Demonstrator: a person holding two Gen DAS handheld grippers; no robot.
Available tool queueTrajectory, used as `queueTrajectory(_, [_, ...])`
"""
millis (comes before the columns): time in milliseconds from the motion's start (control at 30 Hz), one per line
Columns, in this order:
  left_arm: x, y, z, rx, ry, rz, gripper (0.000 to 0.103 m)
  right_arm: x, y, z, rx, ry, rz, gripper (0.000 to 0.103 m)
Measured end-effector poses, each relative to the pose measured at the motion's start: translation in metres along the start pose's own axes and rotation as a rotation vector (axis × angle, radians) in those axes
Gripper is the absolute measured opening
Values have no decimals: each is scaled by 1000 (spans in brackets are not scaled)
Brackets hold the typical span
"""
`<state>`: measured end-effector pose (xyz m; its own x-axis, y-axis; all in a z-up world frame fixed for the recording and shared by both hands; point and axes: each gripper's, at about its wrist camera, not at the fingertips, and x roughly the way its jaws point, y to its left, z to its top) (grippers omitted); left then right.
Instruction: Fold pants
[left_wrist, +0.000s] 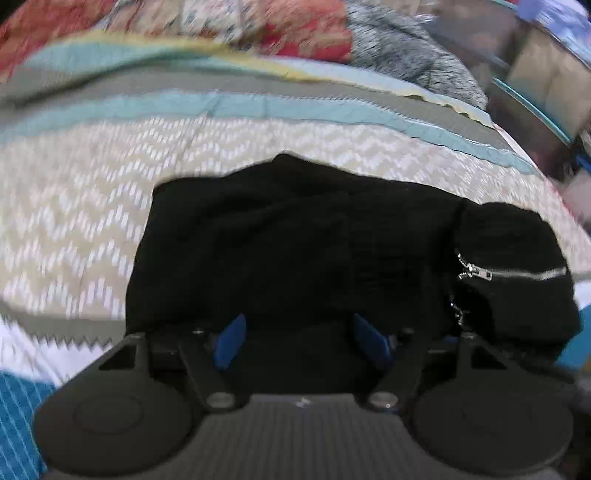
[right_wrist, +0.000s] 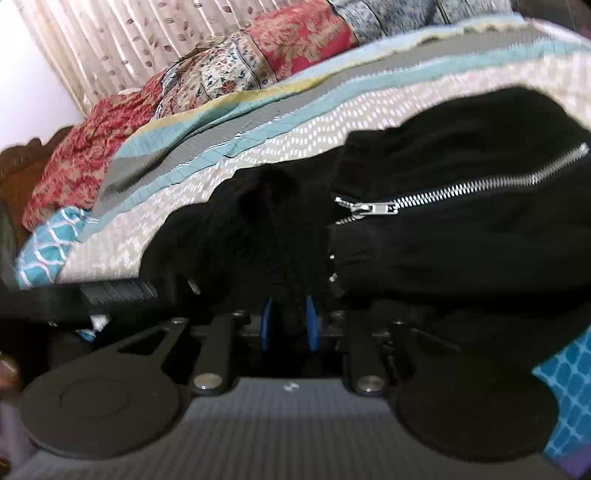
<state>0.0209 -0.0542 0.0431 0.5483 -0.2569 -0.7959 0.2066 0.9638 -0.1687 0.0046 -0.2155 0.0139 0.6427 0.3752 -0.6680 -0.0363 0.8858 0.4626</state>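
Gripping a fold of the black pants (right_wrist: 461, 236), the right hand-held gripper (right_wrist: 289, 325) has its blue pads pressed close on the cloth. Nearby, the left hand-held gripper (left_wrist: 301, 338) stands spread apart over the pants' near edge. Beyond, the bundle with its silver zipper (right_wrist: 373, 208) lies on the bed's zigzag-patterned bedspread (left_wrist: 92, 206), with floral pillows (right_wrist: 221, 70) farthest.

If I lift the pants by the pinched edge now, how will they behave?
Likely floppy: the pants already bunch and fold over themselves on the bedspread. The zipper end may swing or drag, being metal. The right gripper pinches only a narrow bit, so most cloth would probably hang down.
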Motion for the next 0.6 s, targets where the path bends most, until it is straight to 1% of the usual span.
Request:
queueTrajectory(67, [-2, -6, 2, 13, 11, 28, 68, -6, 1, 3, -12, -1, 23, 24])
queueTrajectory(100, [-6, -7, 4, 5, 20, 30, 67, -15, 0, 5, -3, -20, 49, 24])
queueTrajectory(167, [-18, -5, 10, -30, 30, 1, 67, -45, -9, 4, 18, -108, 82, 29])
queueTrajectory(200, [-27, -4, 13, -46, 21, -33, 67, -60, -16, 4, 26, -166, 76, 31])
queueTrajectory(267, [-43, -9, 20, -49, -5, -72, 69, -89, -40, 3, 58, -287, 9, 46])
queueTrajectory(300, [-49, -14, 25, -40, -21, -86, 71, -98, -51, 4, 80, -332, -30, 49])
queueTrajectory(367, [-56, -27, 36, -17, -41, -123, 72, -116, -83, 3, 140, -412, -128, 63])
queueTrajectory(433, [-59, -44, 49, 4, -43, -176, 74, -120, -111, 2, 212, -424, -192, 66])
queueTrajectory(500, [-56, -61, 59, 17, -30, -219, 74, -118, -137, -1, 284, -402, -192, 66])
queueTrajectory(533, [-51, -72, 64, 23, -18, -236, 74, -115, -145, -2, 299, -385, -190, 66])
queueTrajectory(600, [-44, -91, 72, 39, 4, -264, 74, -101, -155, -4, 315, -320, -194, 63])
